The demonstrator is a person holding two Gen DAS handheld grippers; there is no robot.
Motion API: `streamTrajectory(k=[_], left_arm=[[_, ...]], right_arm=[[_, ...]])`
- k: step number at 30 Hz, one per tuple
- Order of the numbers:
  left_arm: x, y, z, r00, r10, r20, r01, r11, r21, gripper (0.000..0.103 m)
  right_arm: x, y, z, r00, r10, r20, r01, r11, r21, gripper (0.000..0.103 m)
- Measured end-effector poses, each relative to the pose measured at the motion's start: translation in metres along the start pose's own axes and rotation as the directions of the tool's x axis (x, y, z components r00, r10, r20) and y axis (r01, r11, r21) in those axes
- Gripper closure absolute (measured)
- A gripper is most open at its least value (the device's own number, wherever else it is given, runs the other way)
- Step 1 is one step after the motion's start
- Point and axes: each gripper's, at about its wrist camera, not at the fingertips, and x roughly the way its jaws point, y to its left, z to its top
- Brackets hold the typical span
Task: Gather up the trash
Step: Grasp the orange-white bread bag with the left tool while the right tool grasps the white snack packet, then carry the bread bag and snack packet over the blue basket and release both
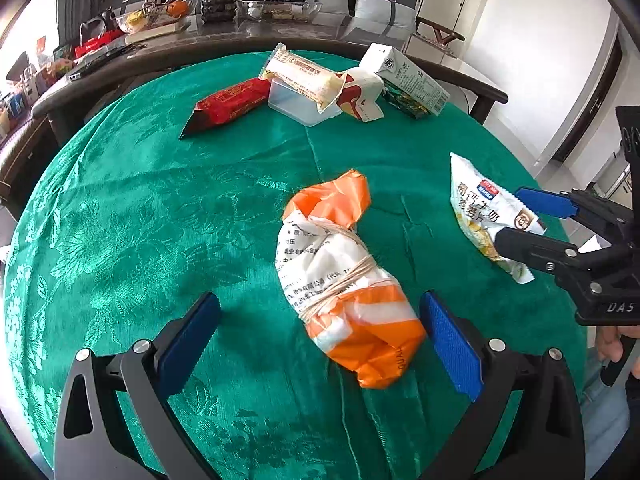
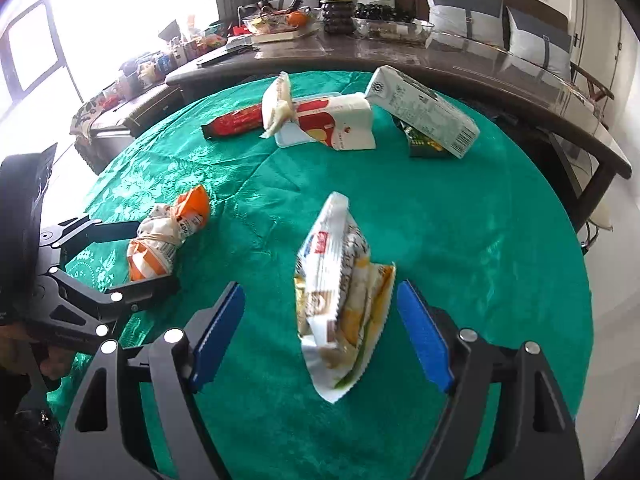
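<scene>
Each packet lies lengthwise between its own gripper's spread jaws

Left gripper (image 1: 320,344) gapes round the orange packet (image 1: 344,280); right gripper (image 2: 320,336) gapes, untouching, round the white snack bag (image 2: 340,292); both near the bench's (image 1: 160,200) front edge.

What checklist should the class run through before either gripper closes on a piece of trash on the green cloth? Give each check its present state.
1. Left gripper jaws open: ok.
2. Orange-and-white bag tied with string lies between the left pads, untouched: ok.
3. Right gripper jaws open: ok.
4. White-and-yellow snack packet sits between the right pads, not gripped: ok.
5. Bag and packet lie apart on the green tablecloth, so neither gripper blocks the other: ok.
6. A bin to drop trash into is in view: not ok, none appears in either view.
</scene>
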Motion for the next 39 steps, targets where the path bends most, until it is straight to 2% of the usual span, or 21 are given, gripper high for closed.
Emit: streamTrajectory(k=[2,5,6,7,9,17,23,26,32,36,39], left_arm=[[-0.002,-0.004,0.002,1.0,0.018,-0.006,-0.018,1.0,0.002,0.01],[0.003,-0.007,0.005,0.999,0.029,-0.043,-0.029,1.0,0.007,0.032],[0.005,-0.007,0.006,0.998,0.03,-0.052,-0.029,1.0,0.01,0.041],[0.005,-0.011,0.006,0.997,0.053,-0.048,-0.051,0.998,0.032,0.052],[0.004,-0.014,0.008,0.998,0.031,-0.05,-0.029,0.999,0.041,0.054],[-0.025,-0.047,0.024,0.998,-0.064,0.014,0.063,0.996,0.071,0.055],[-0.024,-0.107,0.04,0.986,-0.167,-0.002,0.166,0.978,0.129,0.055],[-0.017,-0.151,0.045,0.978,-0.209,-0.019,0.209,0.96,0.186,0.055],[0.0,-0.244,0.046,0.95,-0.3,-0.081,0.311,0.909,0.278,0.055],[0.014,-0.311,0.043,0.917,-0.372,-0.145,0.399,0.863,0.31,0.055],[0.03,-0.353,0.039,0.9,-0.391,-0.192,0.435,0.84,0.325,0.055]], right_arm=[[0.005,0.002,0.007,0.999,-0.01,-0.038,0.009,1.0,-0.01,0.037],[0.013,0.002,0.01,0.995,-0.029,-0.095,0.027,0.999,-0.019,0.058],[0.014,0.0,0.011,0.994,-0.038,-0.104,0.036,0.999,-0.015,0.076],[0.012,-0.004,0.011,0.994,-0.035,-0.106,0.035,0.999,0.0,0.081],[0.006,-0.011,0.01,0.995,-0.007,-0.096,0.01,0.999,0.033,0.088],[-0.041,-0.035,0.002,0.999,0.033,0.002,-0.033,0.994,0.102,0.091],[-0.077,-0.07,-0.015,0.999,0.019,0.046,-0.027,0.986,0.164,0.091],[-0.1,-0.102,-0.035,0.998,-0.023,0.064,0.008,0.975,0.221,0.091],[-0.147,-0.184,-0.092,0.984,-0.167,0.059,0.134,0.921,0.366,0.091],[-0.168,-0.242,-0.137,0.969,-0.246,0.02,0.208,0.859,0.468,0.091],[-0.175,-0.275,-0.164,0.961,-0.278,-0.001,0.238,0.82,0.52,0.091]])
